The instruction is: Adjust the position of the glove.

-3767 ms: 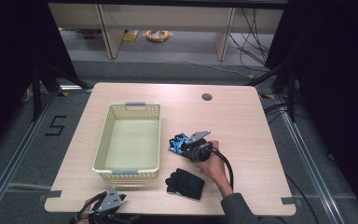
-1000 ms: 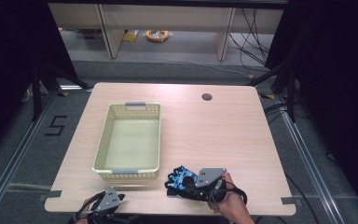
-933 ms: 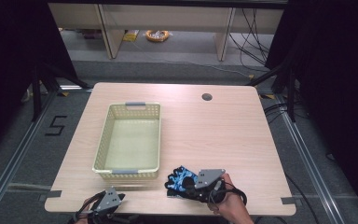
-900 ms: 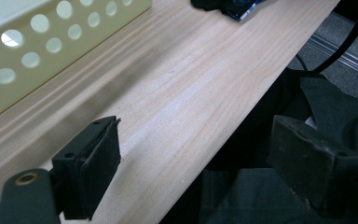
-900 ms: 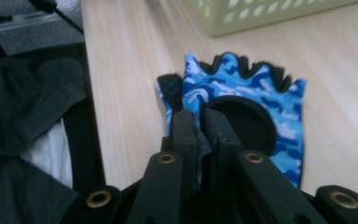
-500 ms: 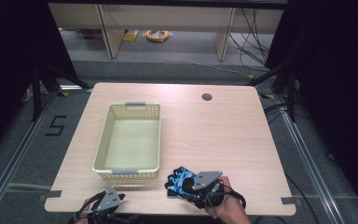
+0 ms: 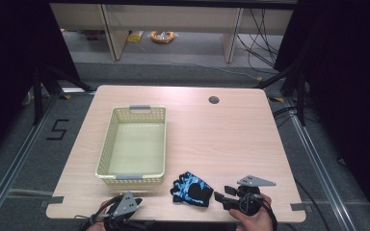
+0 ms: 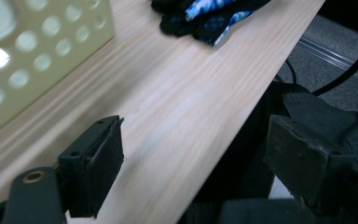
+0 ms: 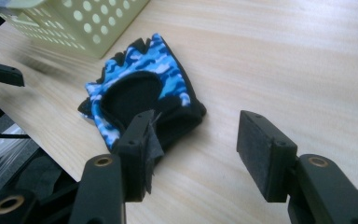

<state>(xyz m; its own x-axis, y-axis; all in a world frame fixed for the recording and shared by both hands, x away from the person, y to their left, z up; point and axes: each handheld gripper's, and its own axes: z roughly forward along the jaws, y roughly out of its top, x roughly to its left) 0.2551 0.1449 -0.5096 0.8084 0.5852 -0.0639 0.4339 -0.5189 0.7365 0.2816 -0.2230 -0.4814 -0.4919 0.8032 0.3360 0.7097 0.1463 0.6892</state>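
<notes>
Fingerless blue-camouflage glove (image 7: 191, 188) lies on bench (image 7: 231, 139), just left of right tongs (image 7: 220, 197), spread wide, empty; left tongs (image 8: 193, 163) likewise wide

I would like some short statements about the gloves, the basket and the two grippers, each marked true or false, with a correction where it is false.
1. The gloves lie inside the basket. False: they lie on the table, in front of the basket, near its right corner.
2. The right gripper is open. True.
3. The right gripper holds the gloves. False: its jaws stand apart, with nothing between them.
4. The basket holds nothing. True.
5. The left gripper is shut. False: its jaws stand wide apart at the table's near edge.
</notes>
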